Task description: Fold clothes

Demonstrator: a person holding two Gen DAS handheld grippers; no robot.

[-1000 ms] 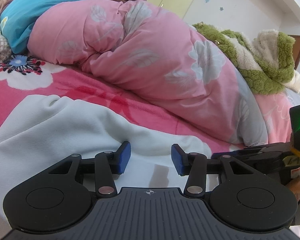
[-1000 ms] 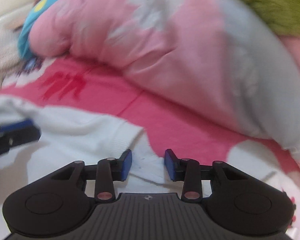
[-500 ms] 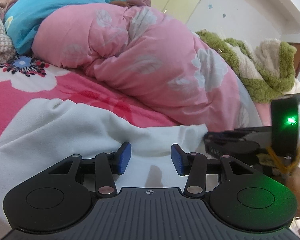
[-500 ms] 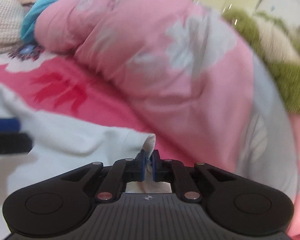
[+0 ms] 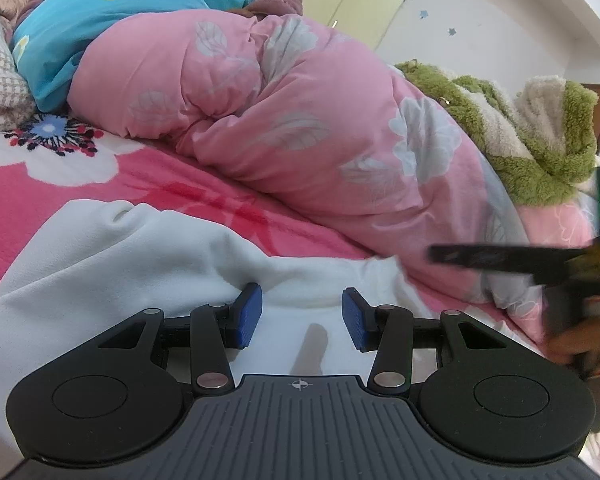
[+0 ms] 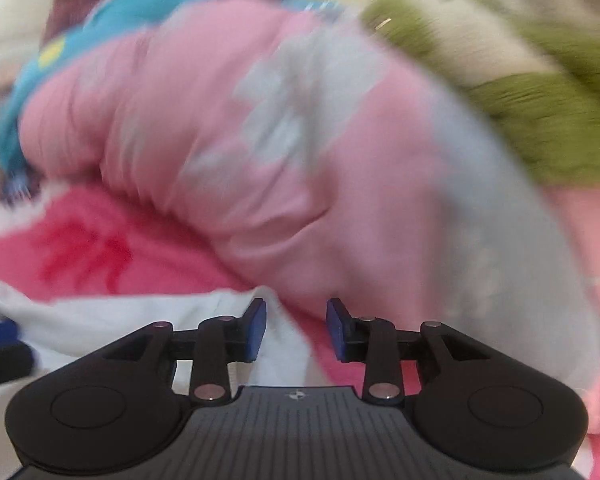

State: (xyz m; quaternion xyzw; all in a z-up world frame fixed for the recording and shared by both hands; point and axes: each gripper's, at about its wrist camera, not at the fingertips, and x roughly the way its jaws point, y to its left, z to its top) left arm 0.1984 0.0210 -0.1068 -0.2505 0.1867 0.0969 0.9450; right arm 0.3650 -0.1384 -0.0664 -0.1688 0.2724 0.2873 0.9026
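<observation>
A white garment [image 5: 140, 268] lies spread on the pink flowered bed cover [image 5: 40, 176]. My left gripper [image 5: 302, 316] hovers low over it, open, with bare cloth showing between the blue pads. In the left wrist view the right gripper [image 5: 500, 258] shows blurred at the far right, beside the garment's right corner [image 5: 384, 272]. The right wrist view is blurred; my right gripper [image 6: 296, 328] stands open there, with the garment's edge [image 6: 284, 344] lying loose between and below its fingers.
A bulky pink quilt with grey leaves [image 5: 300, 128] lies right behind the garment. A blue pillow [image 5: 120, 20] and a checked cushion [image 5: 0, 92] sit at the back left. A green and cream fleece [image 5: 520, 128] is heaped at the right.
The right gripper was shut on the garment's corner half a second ago and has now opened and let it go. The white corner has dropped onto the bed. My left gripper has barely moved.
</observation>
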